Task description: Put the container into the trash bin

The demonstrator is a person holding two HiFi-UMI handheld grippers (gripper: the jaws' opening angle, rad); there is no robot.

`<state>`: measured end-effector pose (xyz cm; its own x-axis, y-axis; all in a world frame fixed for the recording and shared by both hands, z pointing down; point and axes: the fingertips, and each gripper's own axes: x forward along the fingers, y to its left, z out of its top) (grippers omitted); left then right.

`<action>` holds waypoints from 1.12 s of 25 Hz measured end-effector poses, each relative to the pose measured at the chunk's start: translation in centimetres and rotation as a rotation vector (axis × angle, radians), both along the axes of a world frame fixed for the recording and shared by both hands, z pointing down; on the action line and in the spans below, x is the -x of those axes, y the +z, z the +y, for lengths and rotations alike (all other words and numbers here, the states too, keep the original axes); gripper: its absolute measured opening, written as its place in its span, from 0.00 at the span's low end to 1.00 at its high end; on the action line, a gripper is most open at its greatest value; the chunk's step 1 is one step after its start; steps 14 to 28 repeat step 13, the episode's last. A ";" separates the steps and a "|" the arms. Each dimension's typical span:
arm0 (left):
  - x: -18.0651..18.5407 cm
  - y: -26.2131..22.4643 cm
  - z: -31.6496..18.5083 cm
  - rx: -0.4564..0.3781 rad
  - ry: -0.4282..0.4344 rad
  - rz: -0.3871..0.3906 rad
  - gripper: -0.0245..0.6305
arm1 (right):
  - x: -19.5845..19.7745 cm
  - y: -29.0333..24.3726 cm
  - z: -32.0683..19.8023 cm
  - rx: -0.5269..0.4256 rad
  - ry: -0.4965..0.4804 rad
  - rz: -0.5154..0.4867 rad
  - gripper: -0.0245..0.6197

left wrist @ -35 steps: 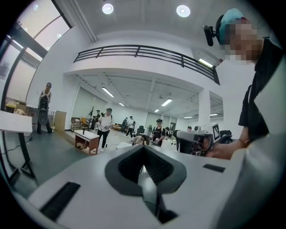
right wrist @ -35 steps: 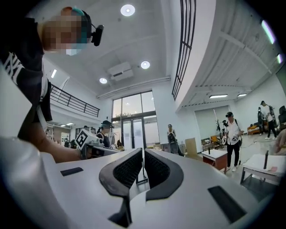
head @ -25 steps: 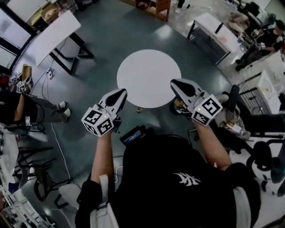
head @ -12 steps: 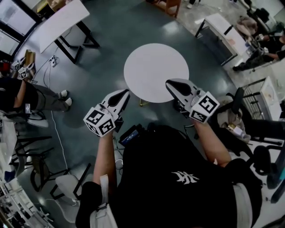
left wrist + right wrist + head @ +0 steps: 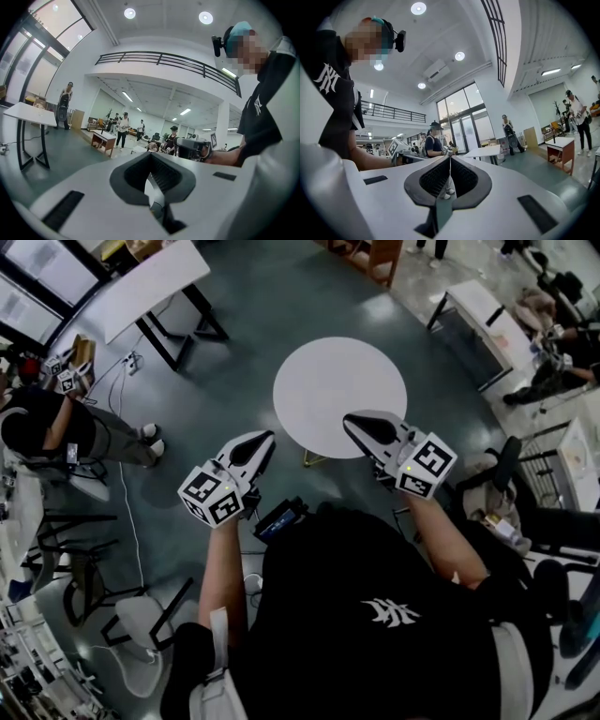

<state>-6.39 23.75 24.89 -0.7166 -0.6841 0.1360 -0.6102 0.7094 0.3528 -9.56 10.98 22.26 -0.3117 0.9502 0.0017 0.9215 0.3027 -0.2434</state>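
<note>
Tongs both closed, both empty.

Head view: left gripper (image 5: 267, 438) and right gripper (image 5: 349, 420) held out level, well apart, over dark floor (image 5: 234, 352); tips at the near edge of round white table (image 5: 339, 381) in frame; against a second ago, right gripper swung inward toward the left one, table shifted right and up in frame; reads as a turn of the body, not a reach; no container on the table or anywhere else in frame; no trash bin to pick out either.

Left gripper view: jaws pressed together, nothing between; looks across at right gripper (image 5: 191, 148) in its hand; open hall behind, people standing, long table (image 5: 28, 115) at left; no container.

Right gripper view: jaws together, nothing between; last sliver of gap just gone; left gripper (image 5: 397, 147) at left, another white table (image 5: 487, 151) and glass doors (image 5: 468, 124) beyond; no container.

Meaning for the task: not started, by the look of it; container in none of the three views, bin likewise; probably still hunting for both; needs jaws apart before any pick.
</note>
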 end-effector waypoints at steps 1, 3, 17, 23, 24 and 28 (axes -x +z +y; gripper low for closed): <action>-0.1 -0.1 0.0 0.001 -0.006 -0.002 0.04 | -0.1 0.0 0.1 0.001 -0.010 0.000 0.10; -0.2 -0.4 0.2 0.009 -0.023 -0.007 0.04 | -0.1 0.0 0.5 0.001 -0.031 -0.005 0.10; -2.2 1.1 0.3 0.010 -0.065 0.009 0.04 | -1.9 1.9 2.1 -0.016 -0.088 0.016 0.10; -2.2 1.1 0.3 0.010 -0.065 0.009 0.04 | -1.9 1.9 2.1 -0.016 -0.088 0.016 0.10; -2.2 1.1 0.3 0.010 -0.065 0.009 0.04 | -1.9 1.9 2.1 -0.016 -0.088 0.016 0.10; -2.2 1.1 0.3 0.010 -0.065 0.009 0.04 | -1.9 1.9 2.1 -0.016 -0.088 0.016 0.10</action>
